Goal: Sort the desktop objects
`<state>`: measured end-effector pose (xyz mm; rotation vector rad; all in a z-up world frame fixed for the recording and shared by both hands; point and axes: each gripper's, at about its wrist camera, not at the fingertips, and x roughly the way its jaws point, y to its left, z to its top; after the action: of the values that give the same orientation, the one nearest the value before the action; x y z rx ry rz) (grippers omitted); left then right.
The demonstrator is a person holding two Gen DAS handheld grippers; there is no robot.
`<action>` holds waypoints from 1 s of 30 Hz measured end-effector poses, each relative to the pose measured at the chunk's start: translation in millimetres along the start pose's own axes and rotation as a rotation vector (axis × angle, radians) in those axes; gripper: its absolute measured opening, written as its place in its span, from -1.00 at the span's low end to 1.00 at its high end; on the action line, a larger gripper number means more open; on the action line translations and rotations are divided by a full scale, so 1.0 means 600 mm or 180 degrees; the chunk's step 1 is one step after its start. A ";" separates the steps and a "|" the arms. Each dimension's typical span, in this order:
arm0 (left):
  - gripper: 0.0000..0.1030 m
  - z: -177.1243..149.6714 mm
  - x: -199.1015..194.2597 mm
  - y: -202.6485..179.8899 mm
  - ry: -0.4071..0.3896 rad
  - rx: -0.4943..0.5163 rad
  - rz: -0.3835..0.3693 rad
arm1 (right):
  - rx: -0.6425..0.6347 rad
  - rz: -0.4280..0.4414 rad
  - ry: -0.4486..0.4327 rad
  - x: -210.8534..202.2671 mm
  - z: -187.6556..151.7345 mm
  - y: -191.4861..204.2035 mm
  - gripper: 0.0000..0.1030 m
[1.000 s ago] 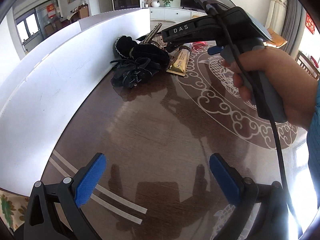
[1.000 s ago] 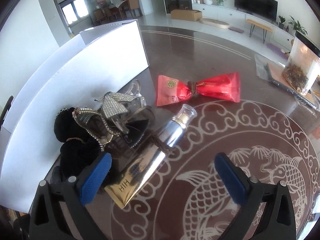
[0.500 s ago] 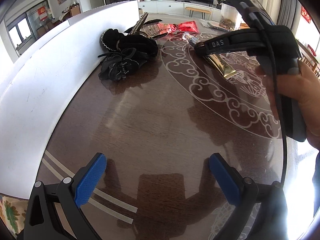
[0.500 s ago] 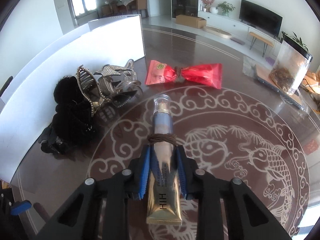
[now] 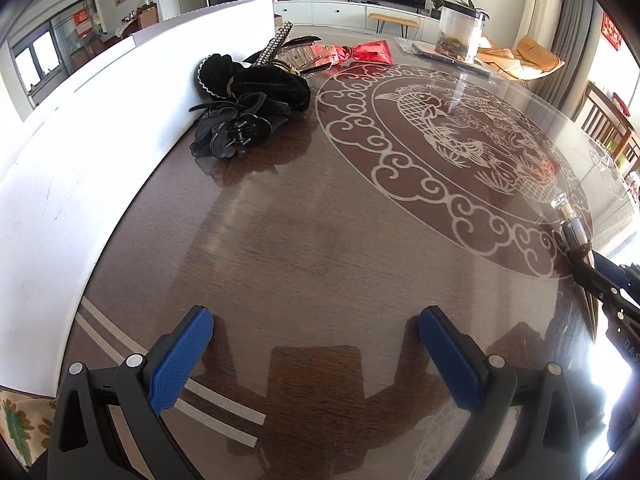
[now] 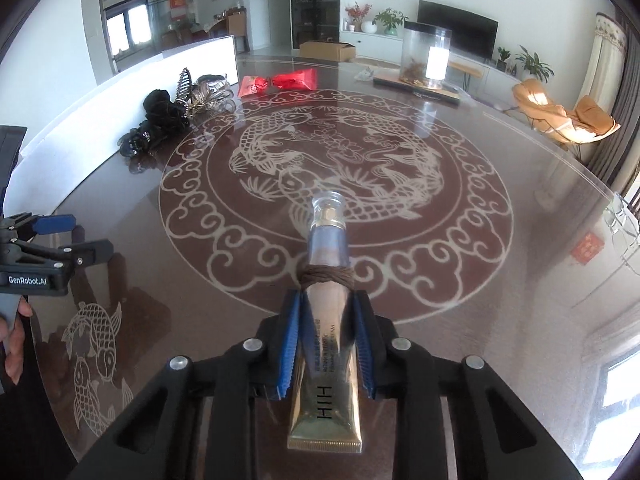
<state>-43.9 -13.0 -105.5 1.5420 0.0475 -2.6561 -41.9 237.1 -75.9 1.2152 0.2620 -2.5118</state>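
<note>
table point(image 6: 460, 320) bare under both tools. left gripper point(image 5: 316, 356) fingers wide apart, holding nothing. right gripper point(image 6: 326, 344) clamped on gold tube point(image 6: 326, 364), raised above table. black hair clips point(image 5: 244, 108) and red packet point(image 5: 360, 50) beside white board point(image 5: 100, 120).

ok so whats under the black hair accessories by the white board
Under the black hair accessories only the dark glossy table shows, holding their reflection. Rhinestone hair clips lie against the pile's far side. Anything beneath the pile itself is covered.
</note>
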 end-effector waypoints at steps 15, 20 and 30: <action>1.00 0.005 0.003 -0.001 -0.0005 0.0016 -0.0006 | 0.0047 -0.0013 0.0037 0.003 -0.007 0.006 0.44; 1.00 0.005 0.003 -0.001 -0.0006 0.0016 -0.0006 | 0.0046 -0.0005 0.0043 0.005 -0.007 0.007 0.46; 1.00 0.006 0.004 -0.002 -0.0005 0.0016 -0.0005 | 0.0023 0.0014 0.0060 0.008 -0.006 0.013 0.57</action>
<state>-48.2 -11.9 -105.9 1.5420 0.0420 -2.6604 -39.4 230.1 -82.0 1.2413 0.2548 -2.5009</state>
